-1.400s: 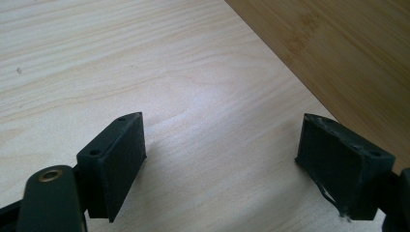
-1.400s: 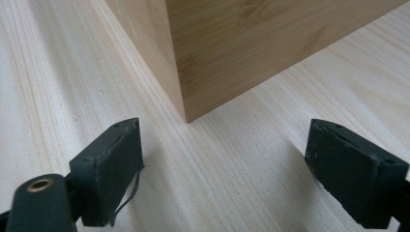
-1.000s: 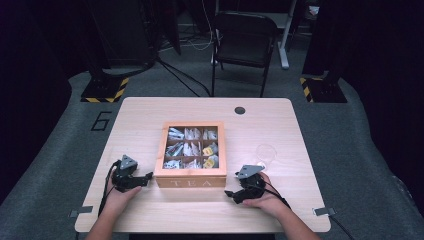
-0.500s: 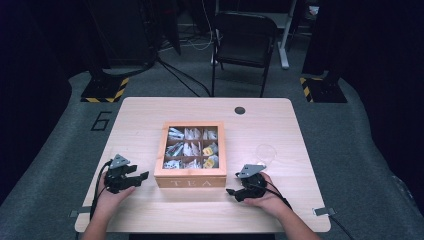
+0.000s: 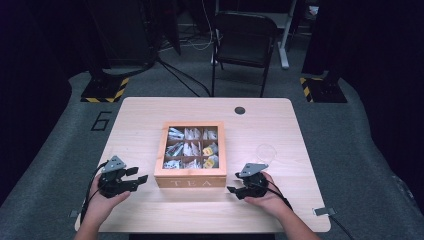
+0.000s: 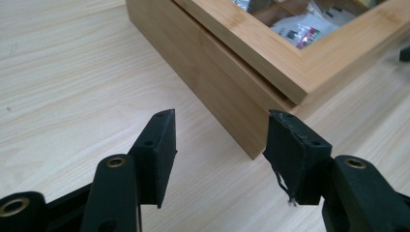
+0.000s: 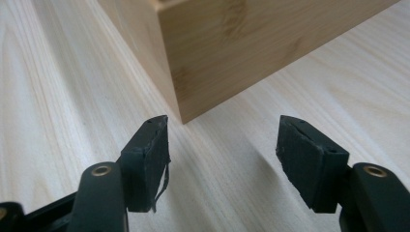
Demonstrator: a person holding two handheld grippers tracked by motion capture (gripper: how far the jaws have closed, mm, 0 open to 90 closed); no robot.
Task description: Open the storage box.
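A square bamboo tea box (image 5: pixel 189 175) with a glass-paned lid marked TEA sits shut in the middle of the wooden table (image 5: pixel 150 112); several tea bags show through the pane. My left gripper (image 5: pixel 140 178) rests on the table just left of the box's front left corner, open, with nothing between its jaws. In the left gripper view that corner of the tea box (image 6: pixel 227 72) lies just beyond the left gripper (image 6: pixel 220 137). My right gripper (image 5: pixel 231 190) sits open near the front right corner. The right gripper view shows the tea box (image 7: pixel 232 48) corner close ahead of the right gripper (image 7: pixel 222 140).
A small dark round disc (image 5: pixel 240 110) lies at the table's far right. A faint clear ring-shaped object (image 5: pixel 265 150) sits right of the box. A black chair (image 5: pixel 245 40) stands beyond the table. Bare tabletop lies on both sides of the box.
My left gripper has slid a little to the left and nearer the front edge, away from the box. The right gripper has barely moved.
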